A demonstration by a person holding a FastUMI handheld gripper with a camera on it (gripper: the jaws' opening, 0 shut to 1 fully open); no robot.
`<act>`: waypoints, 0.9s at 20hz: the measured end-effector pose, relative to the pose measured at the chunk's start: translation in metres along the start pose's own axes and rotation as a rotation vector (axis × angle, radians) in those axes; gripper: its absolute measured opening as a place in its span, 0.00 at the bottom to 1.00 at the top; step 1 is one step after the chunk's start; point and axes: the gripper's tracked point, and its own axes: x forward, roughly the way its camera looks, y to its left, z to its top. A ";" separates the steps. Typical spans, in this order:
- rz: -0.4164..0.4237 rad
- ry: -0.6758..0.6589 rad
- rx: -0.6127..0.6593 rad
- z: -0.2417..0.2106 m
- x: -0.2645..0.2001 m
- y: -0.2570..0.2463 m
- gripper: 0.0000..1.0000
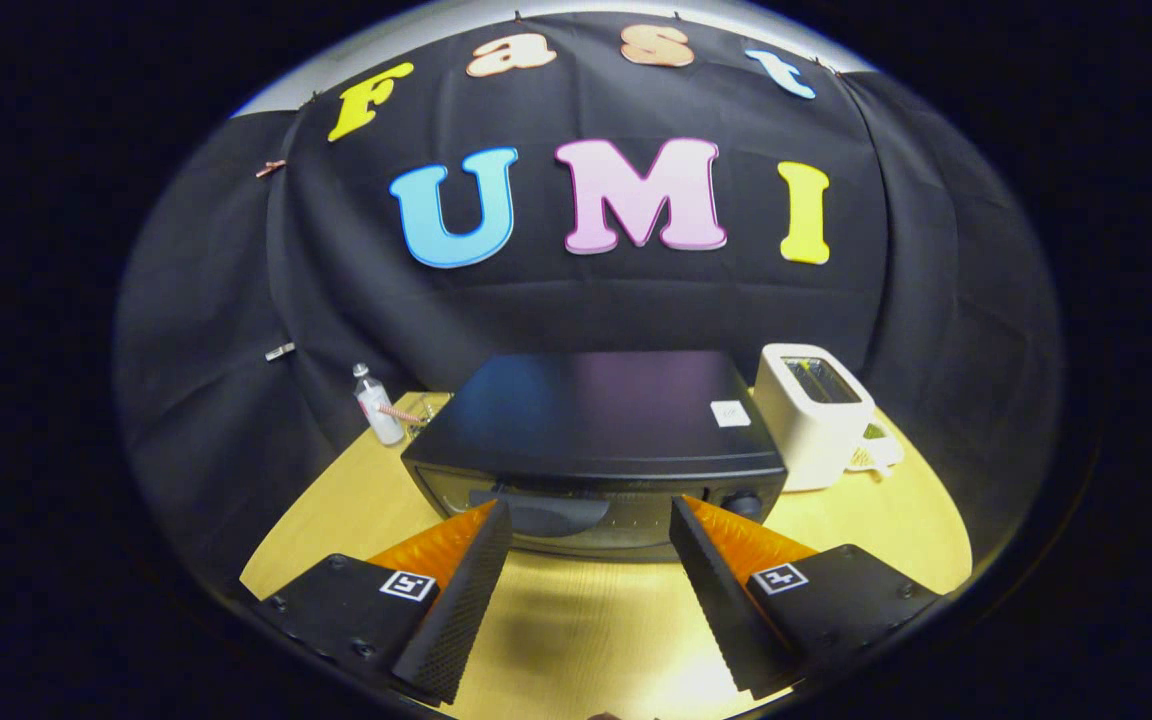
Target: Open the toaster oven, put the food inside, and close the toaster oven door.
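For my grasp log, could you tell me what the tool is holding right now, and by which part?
Nothing is held. The tool is open, its fingers apart just ahead of the toaster oven, whose door handle is untouched.

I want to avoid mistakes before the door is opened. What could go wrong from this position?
1. The open gripper faces the toaster oven front, its fingertips level with the dark door handle. Closing too early could miss it.
2. The door looks hinged to swing toward the gripper, so it may strike the fingers.
3. Pulling hard might drag the oven across the smooth wooden table toward the white toaster.
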 end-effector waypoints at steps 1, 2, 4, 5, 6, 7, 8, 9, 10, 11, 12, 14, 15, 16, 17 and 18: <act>-0.009 -0.038 -0.015 0.014 -0.010 -0.007 0.98; -0.014 -0.081 -0.026 0.029 -0.019 -0.011 0.98; -0.029 -0.162 -0.041 0.056 -0.039 -0.017 0.98; -0.036 -0.195 -0.049 0.068 -0.051 -0.021 0.98; -0.050 -0.221 -0.059 0.077 -0.062 -0.025 0.98; -0.068 -0.246 -0.067 0.084 -0.076 -0.031 0.98; -0.081 -0.279 -0.067 0.092 -0.090 -0.035 0.98; -0.086 -0.302 -0.052 0.097 -0.102 -0.035 0.98; -0.068 -0.317 -0.036 0.100 -0.114 -0.033 0.98; -0.052 -0.323 -0.031 0.100 -0.124 -0.034 0.98; -0.056 -0.329 -0.035 0.102 -0.134 -0.039 0.98; -0.083 -0.342 -0.045 0.106 -0.152 -0.054 0.98; -0.098 -0.340 -0.035 0.105 -0.158 -0.059 0.98; -0.111 -0.341 -0.020 0.106 -0.163 -0.063 0.98; -0.128 -0.348 -0.010 0.109 -0.166 -0.068 0.98; -0.145 -0.359 -0.003 0.115 -0.169 -0.073 0.98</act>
